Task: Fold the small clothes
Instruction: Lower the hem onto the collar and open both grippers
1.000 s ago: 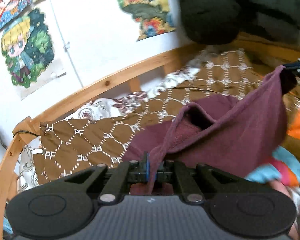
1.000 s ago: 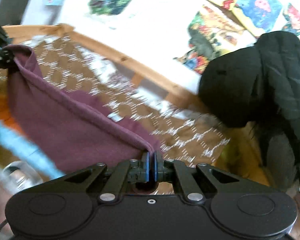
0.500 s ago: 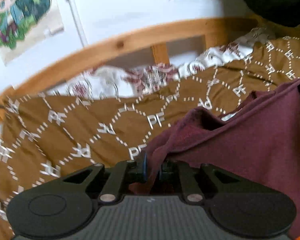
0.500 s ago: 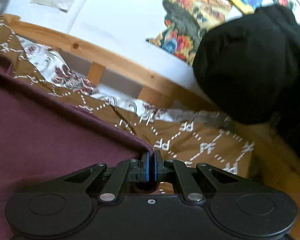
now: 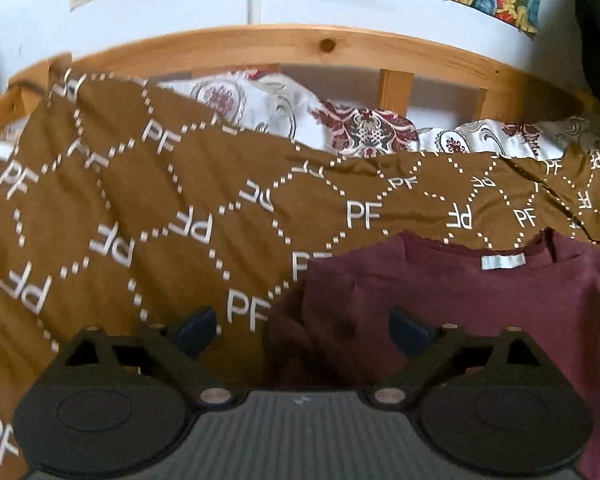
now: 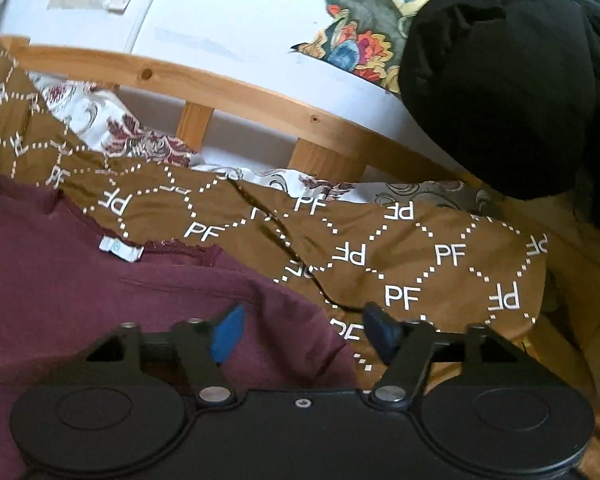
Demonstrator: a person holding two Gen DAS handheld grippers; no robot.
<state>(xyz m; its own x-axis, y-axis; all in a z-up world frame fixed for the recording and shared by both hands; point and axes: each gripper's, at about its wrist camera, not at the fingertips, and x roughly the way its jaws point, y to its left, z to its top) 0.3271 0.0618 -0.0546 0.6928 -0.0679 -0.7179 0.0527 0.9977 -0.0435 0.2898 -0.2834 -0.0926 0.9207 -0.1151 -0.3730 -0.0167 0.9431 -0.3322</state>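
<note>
- Step: laying-out. The maroon garment (image 5: 480,312) lies spread on the brown PF-print blanket (image 5: 140,216) on the bed, its neck edge with the white label (image 5: 503,261) toward the wooden bed rail (image 5: 324,46); no fold made yet, as far as these views show.
- Left gripper (image 5: 302,328): fingers opening, spread wide and let go. The garment's left edge lies below and between them, with no pad pressing on it.
- Right gripper (image 6: 306,330): fingers opening too, released. The garment's right edge lies under the left finger; the right finger hangs over bare blanket.
- In the right wrist view the same label (image 6: 121,249) shows at the neckline and the cloth looks mostly flat, with some bunching near the left gripper.
- Next move, my read: re-grip the cloth by a side edge or sleeve and carry it across toward the middle. Needs a low pinch that takes the maroon cloth only, not the blanket beneath.
- Risk: soft cloth may drag and wrinkle.
- Containers: none in view. A black bulky garment (image 6: 508,76) hangs or sits near the rail on the right.
</note>
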